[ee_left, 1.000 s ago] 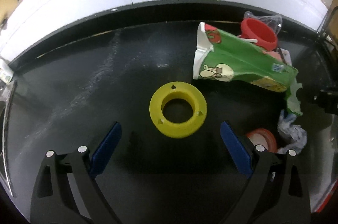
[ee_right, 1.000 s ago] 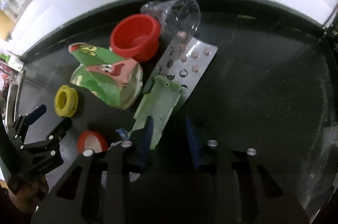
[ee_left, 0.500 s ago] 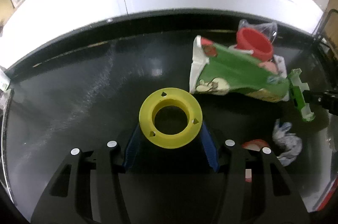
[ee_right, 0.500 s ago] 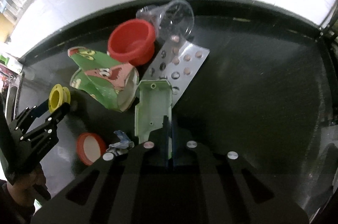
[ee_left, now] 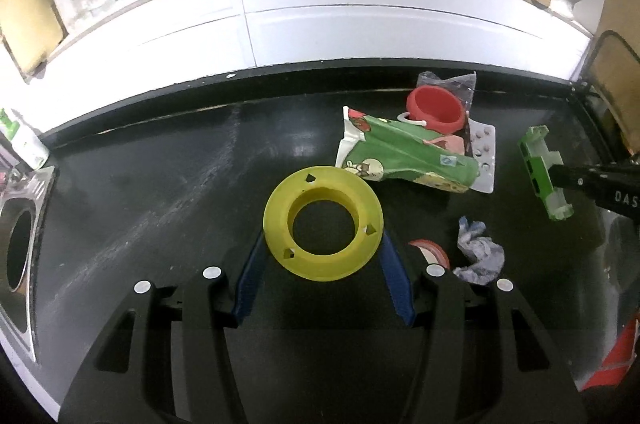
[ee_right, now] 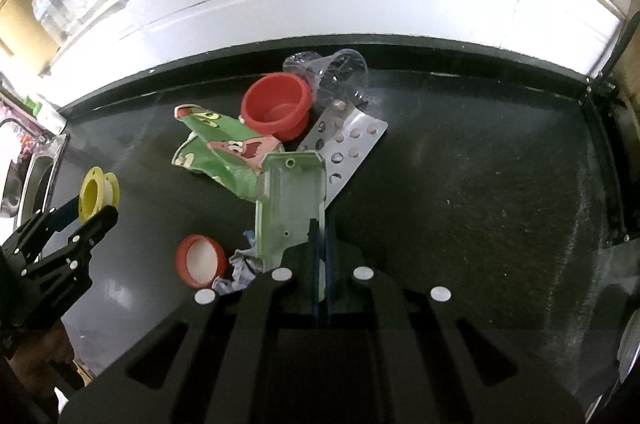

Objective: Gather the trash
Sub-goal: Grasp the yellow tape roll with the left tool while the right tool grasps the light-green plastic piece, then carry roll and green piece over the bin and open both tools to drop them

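Yellow plastic, a spool-like ring [ee_left: 322,223], sat clamped between the blue pads [ee_left: 249,282] of my left gripper [ee_left: 322,276] at the centre of the left wrist frame, raised off the black countertop [ee_left: 160,183]. My right gripper [ee_right: 320,264] was closed almost completely on the lower edge of a pale green plastic housing [ee_right: 290,199], which stood up from the jaws at the centre of the right wrist frame. The same housing appeared at the right edge of the left wrist frame, held clear of the counter.

Remaining trash lay on the counter. A crumpled green snack wrapper [ee_left: 404,153] was right of centre in the left wrist frame, with a red cup [ee_left: 436,107] touching its far side and a clear plastic cup [ee_right: 340,75] lying on its side behind that. A silver blister pack [ee_right: 348,143] lay partly under the red cup and the wrapper. A red lid [ee_right: 200,260] with a white inner face and a crumpled bluish tissue [ee_left: 478,254] rested near each other in the lower part of both frames, close to the grippers.

At the left edge of the left wrist frame I recorded a steel sink [ee_left: 20,236] with a dark drain opening. White cabinet fronts [ee_left: 360,27] ran along the far side of the counter.
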A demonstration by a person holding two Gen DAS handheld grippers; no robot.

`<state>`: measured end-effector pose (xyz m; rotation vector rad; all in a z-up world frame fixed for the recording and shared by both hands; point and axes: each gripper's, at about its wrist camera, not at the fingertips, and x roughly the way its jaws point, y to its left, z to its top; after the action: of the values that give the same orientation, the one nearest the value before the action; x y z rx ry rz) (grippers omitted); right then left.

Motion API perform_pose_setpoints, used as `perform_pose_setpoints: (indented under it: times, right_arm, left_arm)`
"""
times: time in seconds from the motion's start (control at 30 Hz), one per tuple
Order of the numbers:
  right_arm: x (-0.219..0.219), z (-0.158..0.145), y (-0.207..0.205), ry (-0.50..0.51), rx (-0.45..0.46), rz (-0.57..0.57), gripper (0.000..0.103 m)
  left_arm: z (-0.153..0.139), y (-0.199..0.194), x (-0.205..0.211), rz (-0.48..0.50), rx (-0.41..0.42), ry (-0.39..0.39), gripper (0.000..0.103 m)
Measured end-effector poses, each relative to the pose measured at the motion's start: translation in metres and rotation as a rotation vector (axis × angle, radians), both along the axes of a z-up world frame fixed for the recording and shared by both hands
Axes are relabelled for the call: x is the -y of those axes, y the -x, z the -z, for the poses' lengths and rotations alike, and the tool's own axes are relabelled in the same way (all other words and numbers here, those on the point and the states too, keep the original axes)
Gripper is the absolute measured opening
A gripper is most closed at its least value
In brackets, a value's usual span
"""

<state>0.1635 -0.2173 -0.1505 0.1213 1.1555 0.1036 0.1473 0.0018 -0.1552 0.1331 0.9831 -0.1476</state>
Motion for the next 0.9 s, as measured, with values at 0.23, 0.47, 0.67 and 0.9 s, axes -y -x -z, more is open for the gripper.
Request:
perform_pose_setpoints:
  times: [0.23, 0.47, 0.67, 0.9]
  right_arm:
    - [-0.007, -0.021, 0.012, -0.006, 0.042, -0.041, 0.003]
    - [-0.063, -0.048, 0.02, -0.026, 0.083, -0.202, 0.003]
    - [-0.16, -0.065, 0.038, -0.069, 0.093, -0.441, 0.003]
    - [-0.292, -0.069, 0.101, -0.12, 0.069, -0.752, 0.003]
  left_arm:
    - [-0.012, 0.018, 0.004, -0.029, 0.024, -0.015, 0.053]
    - [-0.042, 0.061, -0.036, -0.158, 0.062, -0.006, 0.053]
    - [-0.062, 0.118, -0.097, -0.362, 0.062, -0.016, 0.053]
    - [-0.063, 0.225, -0.189, -0.673, 0.044, -0.019, 0.053]
